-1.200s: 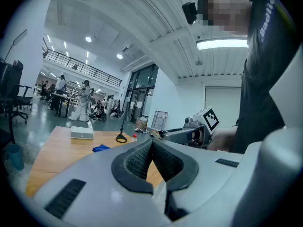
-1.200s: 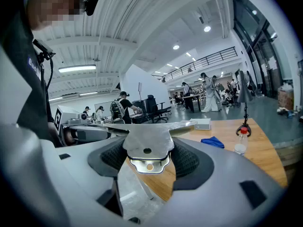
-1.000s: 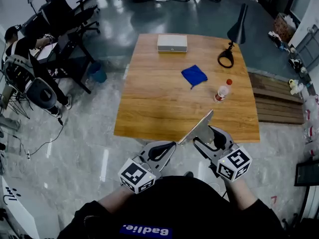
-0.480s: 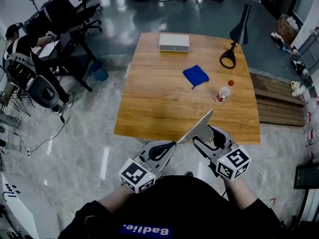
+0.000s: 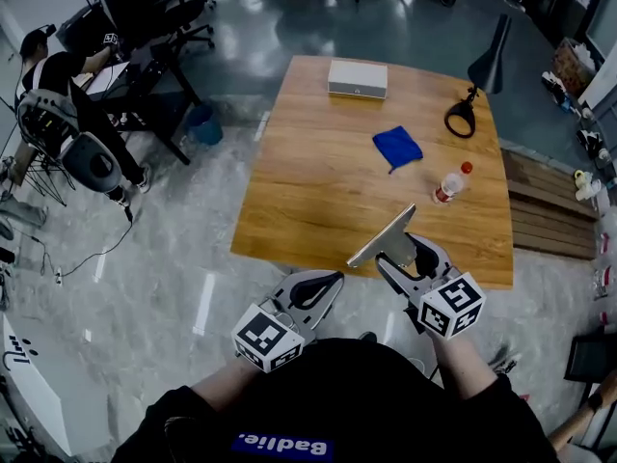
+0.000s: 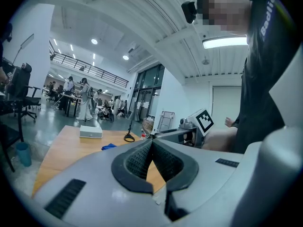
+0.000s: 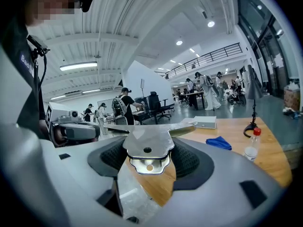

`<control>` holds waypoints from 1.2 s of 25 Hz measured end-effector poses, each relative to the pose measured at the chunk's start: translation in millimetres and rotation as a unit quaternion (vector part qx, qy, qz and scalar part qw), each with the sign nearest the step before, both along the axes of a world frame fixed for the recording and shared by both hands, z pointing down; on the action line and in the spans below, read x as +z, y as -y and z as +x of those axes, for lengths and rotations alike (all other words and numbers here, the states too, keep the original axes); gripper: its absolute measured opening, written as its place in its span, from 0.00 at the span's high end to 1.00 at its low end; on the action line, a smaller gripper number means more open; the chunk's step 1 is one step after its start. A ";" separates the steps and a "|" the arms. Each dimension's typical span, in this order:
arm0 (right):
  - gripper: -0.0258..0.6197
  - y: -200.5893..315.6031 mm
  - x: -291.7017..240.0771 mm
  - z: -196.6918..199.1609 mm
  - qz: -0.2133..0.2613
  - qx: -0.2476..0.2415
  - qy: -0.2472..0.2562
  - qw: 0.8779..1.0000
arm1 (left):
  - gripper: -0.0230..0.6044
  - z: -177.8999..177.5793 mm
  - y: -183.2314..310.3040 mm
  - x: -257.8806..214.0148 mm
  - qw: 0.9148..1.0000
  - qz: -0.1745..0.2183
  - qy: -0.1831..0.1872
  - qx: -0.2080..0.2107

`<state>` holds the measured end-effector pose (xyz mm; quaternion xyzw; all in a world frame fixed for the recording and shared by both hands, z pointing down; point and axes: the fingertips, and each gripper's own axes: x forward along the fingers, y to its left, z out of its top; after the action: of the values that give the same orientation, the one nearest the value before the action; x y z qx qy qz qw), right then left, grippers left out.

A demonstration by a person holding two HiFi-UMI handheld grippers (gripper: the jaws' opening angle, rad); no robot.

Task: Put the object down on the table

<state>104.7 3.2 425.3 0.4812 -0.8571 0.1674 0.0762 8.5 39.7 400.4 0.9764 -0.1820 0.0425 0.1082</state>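
Observation:
My right gripper [image 5: 403,255] is shut on a flat grey metal plate [image 5: 383,238], which sticks up and forward over the near edge of the wooden table [image 5: 308,191]. In the right gripper view the metal plate [image 7: 147,143] sits clamped between the ribbed pads, with a small hole and a folded tab showing at my right gripper [image 7: 147,161]. To its left, off the table and over the floor, my left gripper [image 5: 316,291] is shut with nothing in it. The left gripper view shows my left gripper [image 6: 152,156] with its pads meeting.
On the table lie a white box [image 5: 358,78] at the far edge, a blue cloth [image 5: 398,147], a plastic bottle [image 5: 450,184] with a red cap, and a black desk lamp [image 5: 482,70] at the far right. Office chairs [image 5: 145,17] and a person stand far left.
The head view has drifted, so the table sits a little lower and further right. The right gripper and its plate have edged up toward the table; the left gripper has hardly moved.

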 end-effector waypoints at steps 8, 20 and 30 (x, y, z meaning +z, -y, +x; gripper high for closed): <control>0.51 28.6 15.4 -19.1 -0.016 -0.007 -0.012 1.000 | 0.95 -22.6 13.4 -2.2 1.000 -0.001 -0.002 -0.018; 0.51 47.9 29.5 -57.3 -0.031 0.024 -0.029 0.999 | 0.95 -75.3 27.4 1.4 1.000 0.001 -0.011 0.005; 0.51 72.3 36.2 -77.7 -0.038 0.060 -0.039 0.997 | 0.95 -107.3 44.1 3.0 0.999 -0.008 -0.024 0.038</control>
<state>27.0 -69.0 461.5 0.5346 -0.8162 0.1852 0.1170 -98.8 -4.4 403.5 0.9825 -0.1414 0.0249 0.1183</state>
